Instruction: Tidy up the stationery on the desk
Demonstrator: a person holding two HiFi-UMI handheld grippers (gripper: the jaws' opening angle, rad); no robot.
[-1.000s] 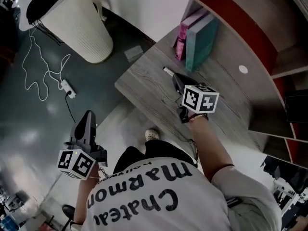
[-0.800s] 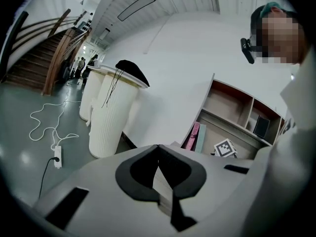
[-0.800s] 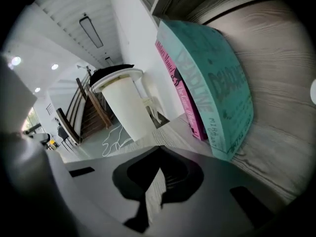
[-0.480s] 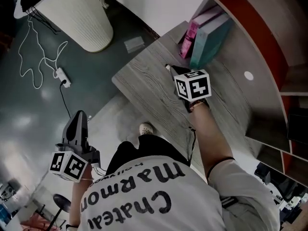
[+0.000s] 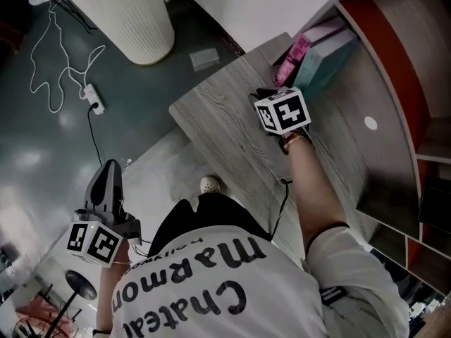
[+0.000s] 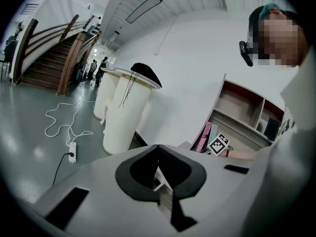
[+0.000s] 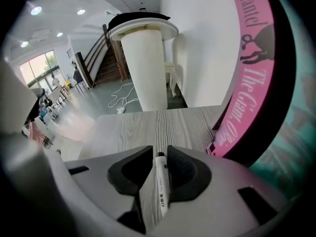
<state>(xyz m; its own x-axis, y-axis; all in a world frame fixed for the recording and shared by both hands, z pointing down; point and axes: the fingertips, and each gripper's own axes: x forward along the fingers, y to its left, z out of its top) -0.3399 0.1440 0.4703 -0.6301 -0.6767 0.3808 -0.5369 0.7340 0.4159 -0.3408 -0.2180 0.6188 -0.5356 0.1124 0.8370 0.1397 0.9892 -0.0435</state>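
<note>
Your desk (image 5: 225, 132) is grey wood-grain and runs up to a shelf unit (image 5: 394, 83) with red panels on its far side. On the dark floor past the desk's left end stands a white ribbed column (image 5: 134, 16). A pink book (image 5: 294, 53) and a teal book (image 5: 331, 55) stand side by side at the back of the desk, touching each other.

Your right gripper (image 7: 157, 151) is down on the desk, just in front of the pink book. Its jaws are spread. The marker (image 7: 161, 186) lies on the desk between them, with its black cap pointing away from you. It rests against the right jaw's pad, and a strip of bare wood shows between it and the left jaw, so it is not clamped.

Your left gripper (image 5: 109, 171) hangs off the desk, over the floor by your left side and well apart from the marker. Its jaw tips are pressed together with nothing between them.

A white cable (image 5: 49, 69) loops across the floor to a power strip (image 5: 92, 98) near the column.
</note>
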